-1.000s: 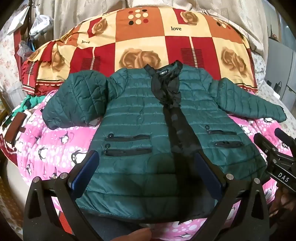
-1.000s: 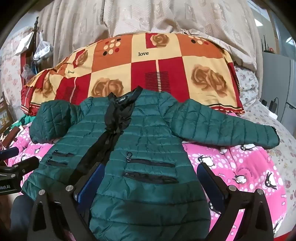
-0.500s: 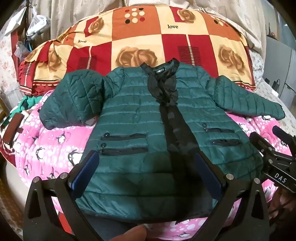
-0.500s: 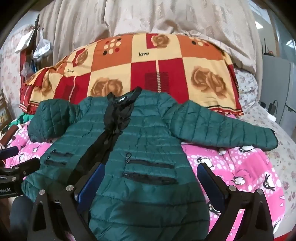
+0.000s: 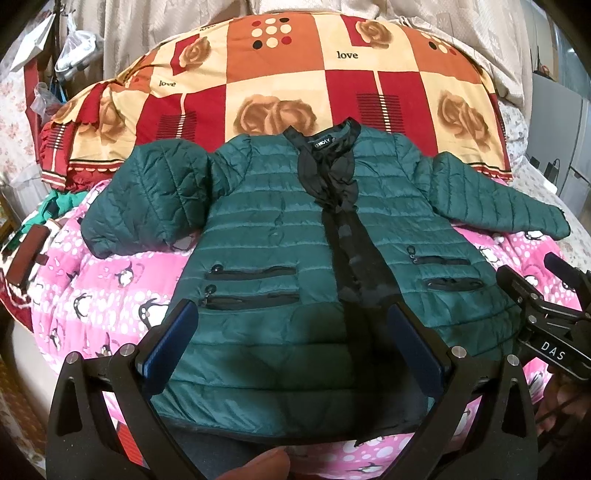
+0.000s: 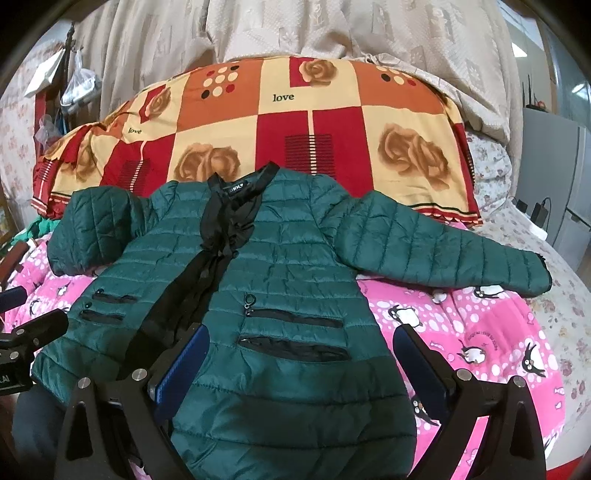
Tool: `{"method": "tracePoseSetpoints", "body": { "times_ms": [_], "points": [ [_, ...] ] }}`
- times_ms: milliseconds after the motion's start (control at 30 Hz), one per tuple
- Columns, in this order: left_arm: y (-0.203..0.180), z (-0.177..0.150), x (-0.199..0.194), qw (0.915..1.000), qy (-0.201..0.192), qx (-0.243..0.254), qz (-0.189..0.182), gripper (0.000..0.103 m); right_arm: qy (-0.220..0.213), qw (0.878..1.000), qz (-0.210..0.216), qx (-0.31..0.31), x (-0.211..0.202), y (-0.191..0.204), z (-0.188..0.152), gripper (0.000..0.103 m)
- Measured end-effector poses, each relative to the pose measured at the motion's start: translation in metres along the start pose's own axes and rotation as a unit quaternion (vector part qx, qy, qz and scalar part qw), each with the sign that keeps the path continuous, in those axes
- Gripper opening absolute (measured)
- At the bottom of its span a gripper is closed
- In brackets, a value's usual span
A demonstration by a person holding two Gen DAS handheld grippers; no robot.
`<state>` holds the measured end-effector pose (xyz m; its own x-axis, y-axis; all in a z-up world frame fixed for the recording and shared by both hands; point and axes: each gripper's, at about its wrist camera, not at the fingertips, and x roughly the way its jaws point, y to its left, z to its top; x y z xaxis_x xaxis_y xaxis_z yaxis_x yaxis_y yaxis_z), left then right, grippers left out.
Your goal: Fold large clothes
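A dark green quilted jacket (image 5: pixel 266 229) (image 6: pixel 295 266) with a black front placket lies face up on the pink penguin-print bedspread (image 5: pixel 103 288) (image 6: pixel 480 325). Its left sleeve (image 5: pixel 155 199) is bent back on itself; its right sleeve (image 6: pixel 436 243) stretches out to the right. My left gripper (image 5: pixel 291 332) hovers open over the jacket's lower hem, nothing between its fingers. My right gripper (image 6: pixel 303 354) hovers open over the jacket's lower right side, also empty. Each gripper shows at the edge of the other's view: the right gripper (image 5: pixel 535 295) and the left gripper (image 6: pixel 26 332).
A red, orange and cream rose-patterned quilt (image 5: pixel 295 85) is piled behind the jacket. Beige curtains (image 6: pixel 295 33) hang at the back. Bags (image 5: pixel 74 51) hang at the upper left. A grey cabinet (image 6: pixel 550 173) with a charger stands at the right. A fingertip (image 5: pixel 262 465) shows at the bottom.
Both grippers have drifted slightly, so the jacket sits a little lower and nearer in each view. Nothing was grasped and the jacket has not moved.
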<state>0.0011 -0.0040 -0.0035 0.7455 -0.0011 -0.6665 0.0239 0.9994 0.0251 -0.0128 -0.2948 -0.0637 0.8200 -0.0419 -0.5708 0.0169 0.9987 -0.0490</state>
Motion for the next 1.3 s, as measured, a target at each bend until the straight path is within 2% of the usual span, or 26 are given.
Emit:
{"method": "tracePoseSetpoints", "body": {
  "times_ms": [1100,1300],
  "points": [
    [0.007,-0.005,0.004,0.9999,0.005,-0.008,-0.002,0.103,0.003,1.000,-0.008,-0.010,0.002,0.001,0.000,0.099],
    [-0.002,-0.007,-0.002,0.9993,-0.034,0.017,0.003,0.103,0.003,1.000,-0.008,-0.009,0.002,0.000,0.000,0.099]
  ]
}}
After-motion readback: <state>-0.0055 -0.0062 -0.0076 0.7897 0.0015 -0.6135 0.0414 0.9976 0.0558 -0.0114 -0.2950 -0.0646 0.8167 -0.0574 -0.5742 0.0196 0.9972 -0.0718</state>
